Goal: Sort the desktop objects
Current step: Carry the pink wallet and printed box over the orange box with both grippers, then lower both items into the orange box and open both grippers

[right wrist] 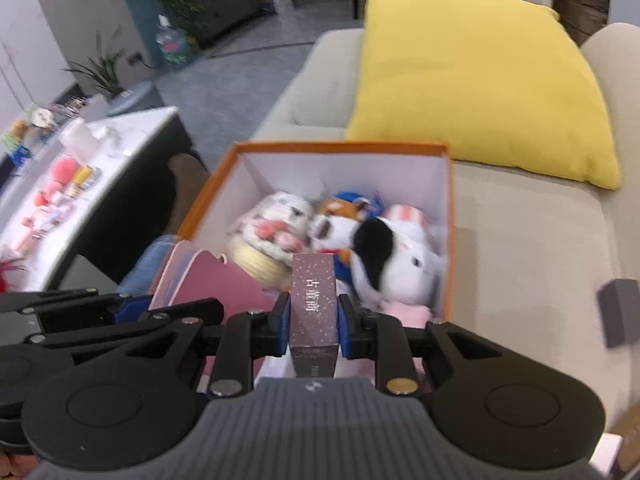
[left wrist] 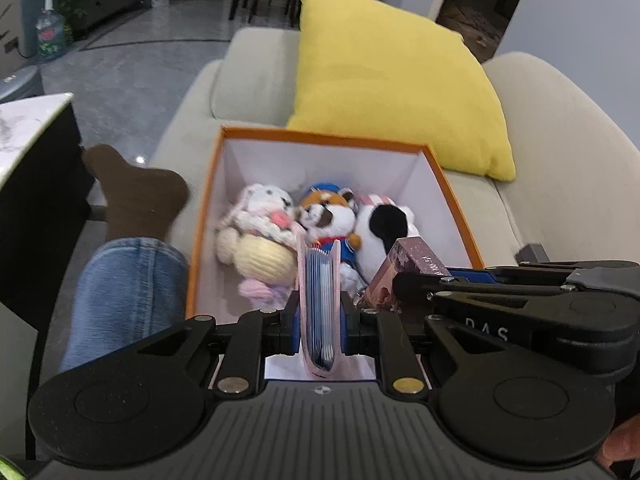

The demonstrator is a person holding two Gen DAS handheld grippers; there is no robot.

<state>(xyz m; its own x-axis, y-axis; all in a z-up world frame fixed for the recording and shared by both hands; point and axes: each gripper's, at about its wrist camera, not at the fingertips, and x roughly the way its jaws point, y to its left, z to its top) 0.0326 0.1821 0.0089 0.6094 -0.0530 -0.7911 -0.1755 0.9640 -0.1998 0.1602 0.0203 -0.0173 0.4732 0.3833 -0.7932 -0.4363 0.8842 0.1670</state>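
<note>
Directly below and ahead of both tools sits the orange box (left wrist: 452, 208) of plush toys (left wrist: 328, 216) on the sofa (right wrist: 520, 248). Left tool (left wrist: 320, 320) clamps a pink card holder (left wrist: 320, 300) on edge, and right tool (right wrist: 314, 316) clamps a purple carton (right wrist: 314, 300), long axis pointing into the box.

Black left gripper (left wrist: 320, 320) along the lower frame: two round pivot discs, ribbed grey palm plate with a small white emblem, silver and brass screw heads, blue pads on the jaws. Same build on the right gripper (right wrist: 313, 320); white letters "DAS" on its arm in the left wrist view. Blue jeans leg (left wrist: 124, 300) and brown sock (left wrist: 138, 196) at left.
</note>
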